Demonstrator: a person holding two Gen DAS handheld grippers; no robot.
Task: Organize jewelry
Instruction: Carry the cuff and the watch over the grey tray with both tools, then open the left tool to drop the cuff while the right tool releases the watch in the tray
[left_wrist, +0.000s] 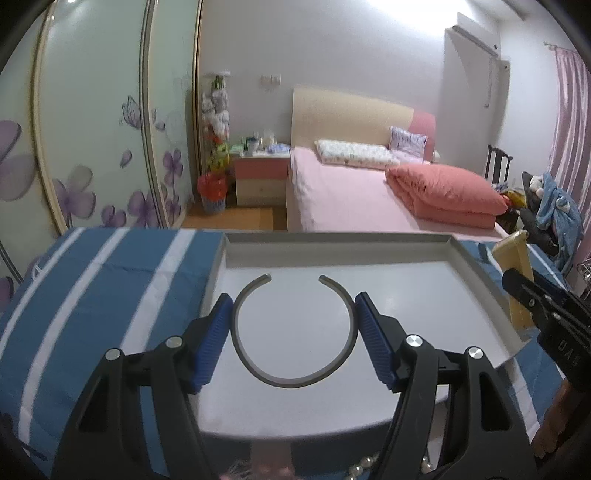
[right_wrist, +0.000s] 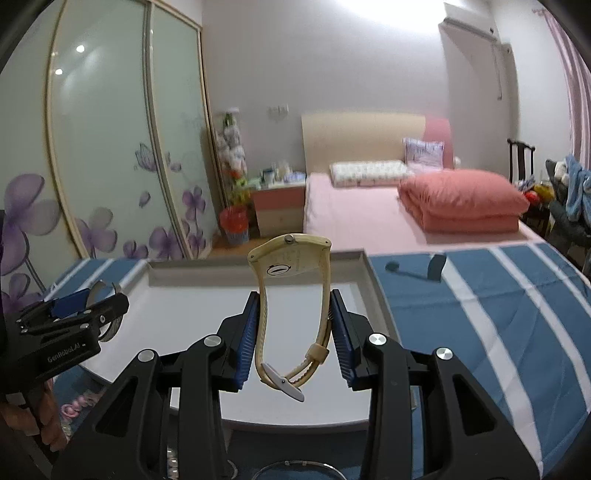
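1. Bedroom backdrop: pink bed (left_wrist: 343, 199), folded coral quilt (left_wrist: 443, 194), glass wardrobe doors with purple flower print (left_wrist: 110, 147).
2. Worktop carries a blue cloth (left_wrist: 110, 280) with white stripes; a shallow grey rectangular tray (left_wrist: 332, 254) with a raised rim sits on it.
3. Left gripper (left_wrist: 293, 339): ribbed blue fingers (left_wrist: 212, 343) pressed on both outer sides of a thin grey C-shaped bangle (left_wrist: 295, 382), rigid, matte, its gap facing away. Bangle is held over the tray floor; contact with the floor cannot be told.
4. Right gripper (right_wrist: 295, 336): fingers (right_wrist: 245, 343) closed on a cream watch (right_wrist: 291, 291), strap buckled into a loop. Left finger presses the strap; the right sits close against it. Oval case at top, ridged strap, pale metal buckle at the bottom. Watch is above the tray's near part.
5. Pearl beads (left_wrist: 364, 465), round and glossy, show at the lower edge of the left view, off the tray.
6. Dark blue object (right_wrist: 417, 271) lies on the cloth right of the tray; kind unclear.
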